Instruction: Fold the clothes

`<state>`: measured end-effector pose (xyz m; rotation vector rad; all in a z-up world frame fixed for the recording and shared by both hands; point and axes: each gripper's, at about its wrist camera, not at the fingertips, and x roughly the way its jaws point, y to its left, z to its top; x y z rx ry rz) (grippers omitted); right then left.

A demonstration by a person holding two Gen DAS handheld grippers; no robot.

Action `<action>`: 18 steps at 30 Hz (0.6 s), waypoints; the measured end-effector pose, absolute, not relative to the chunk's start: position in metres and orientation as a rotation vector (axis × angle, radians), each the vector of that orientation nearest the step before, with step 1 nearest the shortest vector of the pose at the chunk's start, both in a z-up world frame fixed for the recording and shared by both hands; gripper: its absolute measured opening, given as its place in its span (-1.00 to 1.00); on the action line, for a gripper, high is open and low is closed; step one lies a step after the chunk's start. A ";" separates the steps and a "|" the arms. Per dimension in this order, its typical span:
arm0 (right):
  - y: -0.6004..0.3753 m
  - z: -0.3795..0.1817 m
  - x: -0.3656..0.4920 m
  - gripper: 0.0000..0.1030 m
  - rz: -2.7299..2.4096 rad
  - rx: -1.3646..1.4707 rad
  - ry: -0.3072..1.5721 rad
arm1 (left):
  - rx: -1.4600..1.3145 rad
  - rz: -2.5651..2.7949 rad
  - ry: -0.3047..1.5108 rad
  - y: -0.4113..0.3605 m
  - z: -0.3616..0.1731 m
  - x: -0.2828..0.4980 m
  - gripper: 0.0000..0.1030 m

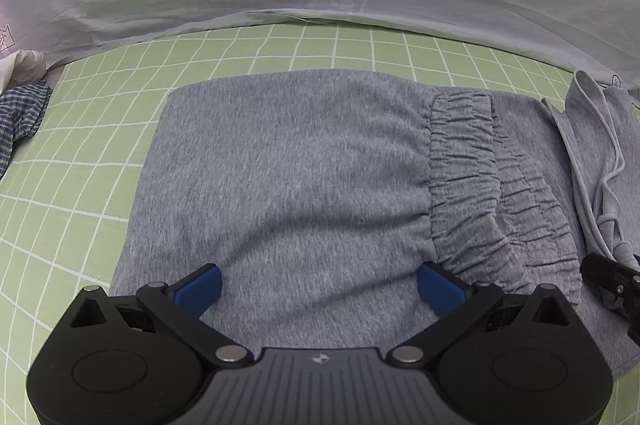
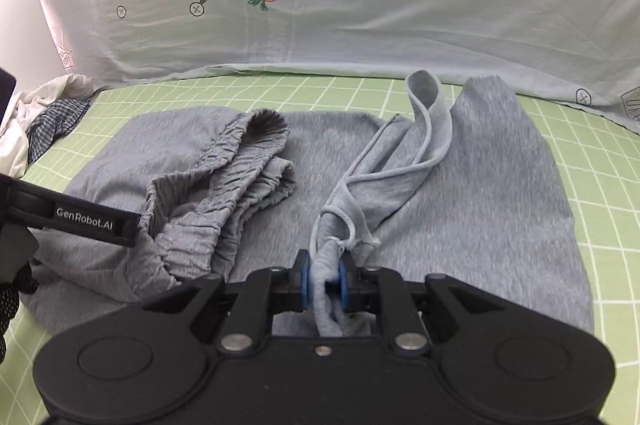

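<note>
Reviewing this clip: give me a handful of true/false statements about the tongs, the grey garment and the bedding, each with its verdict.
1. The right tongs are shut on a bunched fold of the grey garment. True.
2. The left tongs grip the elastic waistband. False: their blue pads stand wide apart over flat grey fabric, clamping nothing.
3. The garment lies on a green checked sheet. True.
4. The white cloth behind is printed with strawberries. False: it shows carrots.
5. A blue plaid cloth lies off to the left of the garment. True.
</note>
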<state>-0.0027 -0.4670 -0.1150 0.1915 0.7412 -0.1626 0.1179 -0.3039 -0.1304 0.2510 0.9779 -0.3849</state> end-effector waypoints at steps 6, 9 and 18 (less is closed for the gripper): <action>-0.484 -0.099 -0.006 -0.16 -0.188 0.271 0.720 | 0.247 -0.389 0.967 -0.304 -0.131 0.118 1.00; -0.493 -0.087 -0.009 -0.16 -0.226 0.313 0.656 | 0.245 -0.389 0.965 -0.304 -0.131 0.117 1.00; -0.522 -0.100 0.036 -0.14 -0.331 0.283 0.685 | 0.243 -0.392 0.959 -0.303 -0.131 0.116 1.00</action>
